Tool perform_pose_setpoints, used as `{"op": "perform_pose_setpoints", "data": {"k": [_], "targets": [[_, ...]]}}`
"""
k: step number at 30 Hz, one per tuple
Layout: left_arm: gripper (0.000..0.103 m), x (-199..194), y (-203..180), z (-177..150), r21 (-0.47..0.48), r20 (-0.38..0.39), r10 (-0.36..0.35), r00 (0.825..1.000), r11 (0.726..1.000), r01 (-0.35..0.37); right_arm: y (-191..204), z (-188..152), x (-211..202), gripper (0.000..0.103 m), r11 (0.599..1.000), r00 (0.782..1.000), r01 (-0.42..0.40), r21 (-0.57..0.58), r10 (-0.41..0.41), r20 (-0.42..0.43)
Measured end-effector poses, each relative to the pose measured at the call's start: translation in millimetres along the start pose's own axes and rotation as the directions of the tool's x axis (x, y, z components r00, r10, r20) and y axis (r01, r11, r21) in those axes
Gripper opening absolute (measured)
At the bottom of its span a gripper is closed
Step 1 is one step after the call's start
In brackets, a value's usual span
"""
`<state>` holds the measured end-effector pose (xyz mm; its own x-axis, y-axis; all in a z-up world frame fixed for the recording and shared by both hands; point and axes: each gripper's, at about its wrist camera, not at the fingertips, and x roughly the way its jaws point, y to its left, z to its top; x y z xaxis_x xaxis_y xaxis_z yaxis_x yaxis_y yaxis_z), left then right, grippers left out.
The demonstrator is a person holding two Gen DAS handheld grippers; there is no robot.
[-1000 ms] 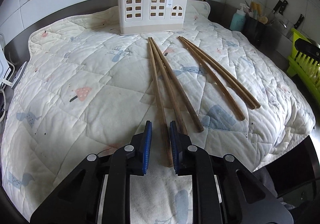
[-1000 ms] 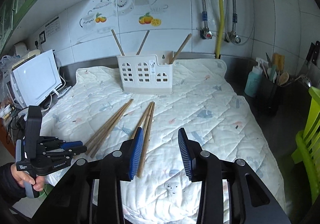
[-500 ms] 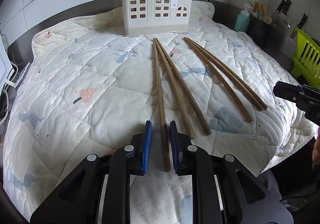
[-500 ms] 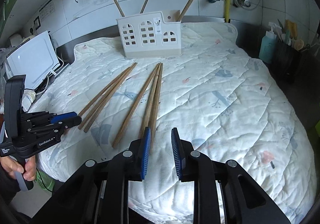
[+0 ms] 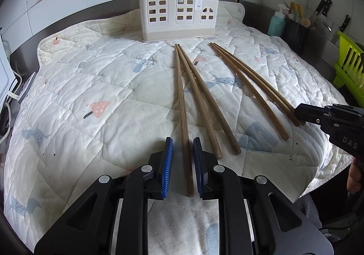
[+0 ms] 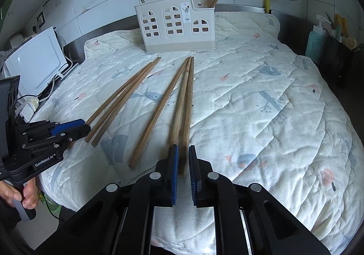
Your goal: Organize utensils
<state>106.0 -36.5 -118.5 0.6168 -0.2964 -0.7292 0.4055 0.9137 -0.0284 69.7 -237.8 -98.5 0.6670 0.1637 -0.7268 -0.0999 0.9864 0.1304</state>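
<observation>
Several long wooden chopsticks lie fanned on a quilted mat (image 5: 91,84), pointing at a white utensil holder (image 5: 177,16) (image 6: 175,25) that has a few sticks standing in it. My left gripper (image 5: 182,141) (image 6: 75,128) rests low over the mat, slightly open. The near end of one chopstick (image 5: 182,100) lies between its blue pads, with a gap on the left side. My right gripper (image 6: 183,148) (image 5: 300,111) has its jaws closing tight on the near end of the rightmost chopstick (image 6: 187,107), which still rests on the mat.
A white appliance (image 6: 34,66) with cables sits left of the mat. A teal bottle (image 5: 276,24), a black pot of tools (image 5: 298,32) and a green rack (image 5: 348,66) stand at the right. A hand (image 6: 25,195) grips the left tool's handle.
The right gripper came down toward the mat and its jaws narrowed from wide apart onto a chopstick end. It entered the left wrist view at the right. The left jaws kept their gap.
</observation>
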Motion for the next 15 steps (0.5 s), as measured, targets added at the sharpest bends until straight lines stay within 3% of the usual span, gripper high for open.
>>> {"op": "perform_pose_setpoints", "data": {"k": [15], "targets": [[0.017,3.7,2.6,3.5,-0.001,-0.005,-0.047,0.999,0.999,0.047,-2.7,-0.5,6.5,0.007,1.0,1.0,-0.003,0.011,0.003,-0.009]]}}
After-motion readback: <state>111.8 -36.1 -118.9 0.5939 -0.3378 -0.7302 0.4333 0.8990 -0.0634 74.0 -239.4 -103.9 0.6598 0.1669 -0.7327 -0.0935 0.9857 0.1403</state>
